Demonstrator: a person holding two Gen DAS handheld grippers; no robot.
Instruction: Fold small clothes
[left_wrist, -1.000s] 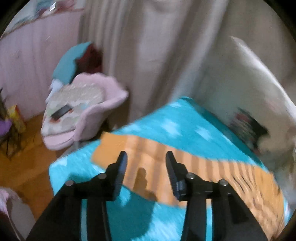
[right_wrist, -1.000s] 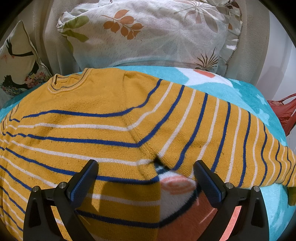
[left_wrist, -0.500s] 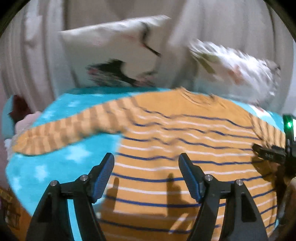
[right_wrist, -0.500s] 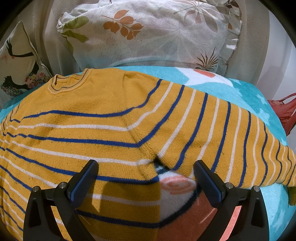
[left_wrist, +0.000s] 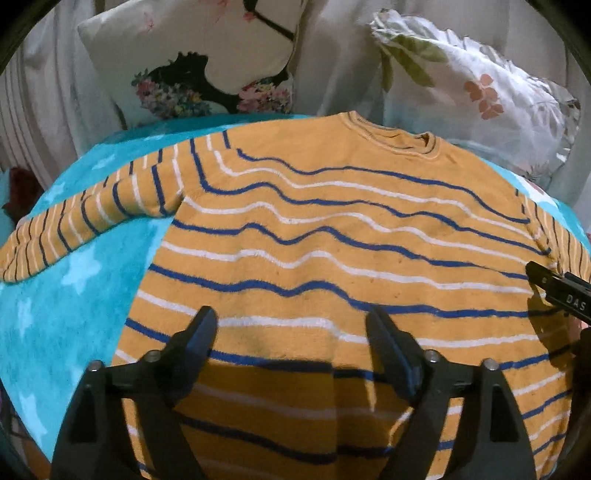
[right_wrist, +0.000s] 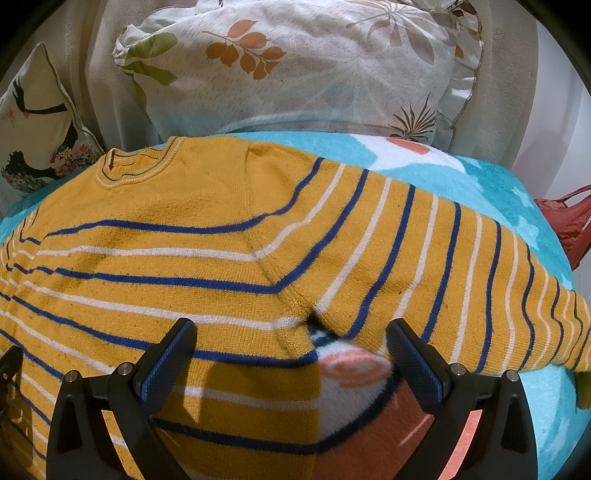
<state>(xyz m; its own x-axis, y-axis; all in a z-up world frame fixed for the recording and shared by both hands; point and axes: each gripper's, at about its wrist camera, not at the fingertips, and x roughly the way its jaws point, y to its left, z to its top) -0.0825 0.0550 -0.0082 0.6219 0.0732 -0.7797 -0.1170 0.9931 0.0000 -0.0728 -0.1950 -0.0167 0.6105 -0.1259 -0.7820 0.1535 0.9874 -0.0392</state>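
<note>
The yellow striped sweater (left_wrist: 332, 240) lies flat and face up on a turquoise blanket (left_wrist: 66, 314) on the bed, sleeves spread out to either side and neck toward the pillows. It is a soft knit, light and limp, so it should drape and sag when lifted and may stretch if pulled by one point; being fuzzy, it looks unlikely to slip from rubber pads. The best places to take hold are probably the cuff of the left sleeve (left_wrist: 92, 218) or the shoulder seam, pinching both layers so the sleeve folds across the body.

The left hand-held gripper (left_wrist: 291, 332) hovers over the lower body of the sweater; its jaws have just been opening and stand wide, with nothing between them. The right hand-held gripper (right_wrist: 291, 343) hangs above the right armpit, jaws wide and empty. A leaf-print pillow (right_wrist: 314, 66) and a bird-print cushion (left_wrist: 207, 62) lean behind the neck.
</note>
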